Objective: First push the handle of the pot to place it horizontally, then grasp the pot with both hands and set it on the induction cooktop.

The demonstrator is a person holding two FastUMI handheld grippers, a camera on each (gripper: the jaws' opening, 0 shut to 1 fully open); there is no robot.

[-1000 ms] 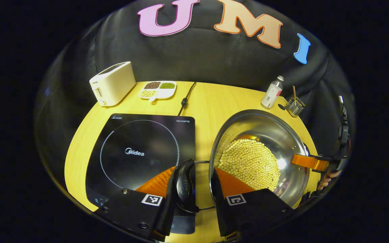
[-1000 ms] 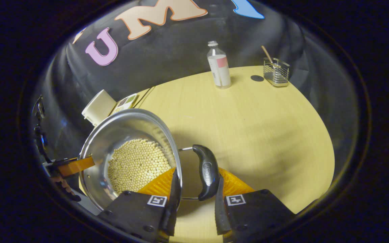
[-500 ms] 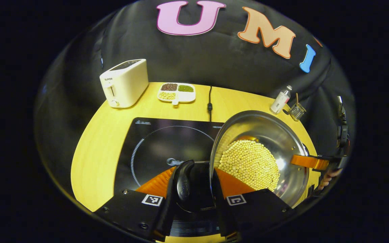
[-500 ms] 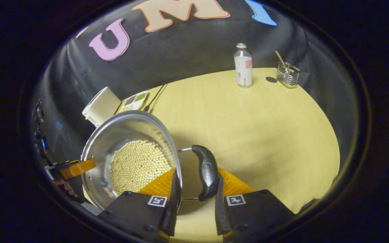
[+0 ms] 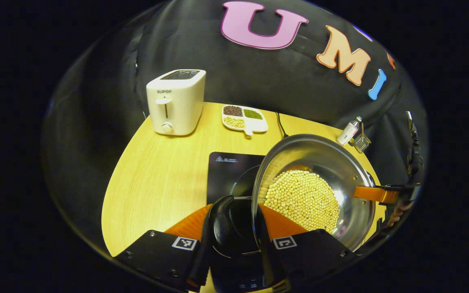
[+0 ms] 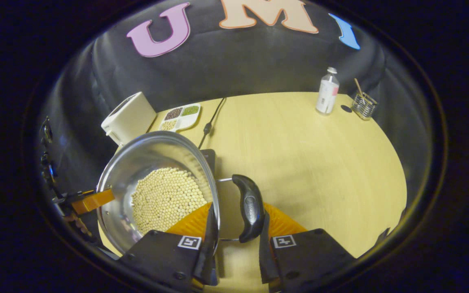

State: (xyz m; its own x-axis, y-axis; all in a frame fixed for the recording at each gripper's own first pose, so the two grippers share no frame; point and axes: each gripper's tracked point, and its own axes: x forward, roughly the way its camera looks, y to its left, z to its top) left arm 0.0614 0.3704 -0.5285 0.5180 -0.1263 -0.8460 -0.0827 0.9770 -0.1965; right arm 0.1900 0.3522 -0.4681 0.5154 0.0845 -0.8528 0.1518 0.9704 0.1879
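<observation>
Looking along the left gripper (image 5: pixel 231 228), its fingers clamp the pot's near black handle (image 5: pixel 221 219); the steel pot (image 5: pixel 342 162), holding pale beans (image 5: pixel 303 199), hangs over the induction cooktop (image 5: pixel 228 171) on the table (image 5: pixel 157 183). In the right gripper view, the right gripper (image 6: pixel 236 228) grips the other handle (image 6: pixel 250 207) and the pot (image 6: pixel 136 162) sits left.

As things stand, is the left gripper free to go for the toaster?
Probably not: the left gripper is shut on a pot handle, sharing the load. The table toward the toaster looks bare, though.
</observation>
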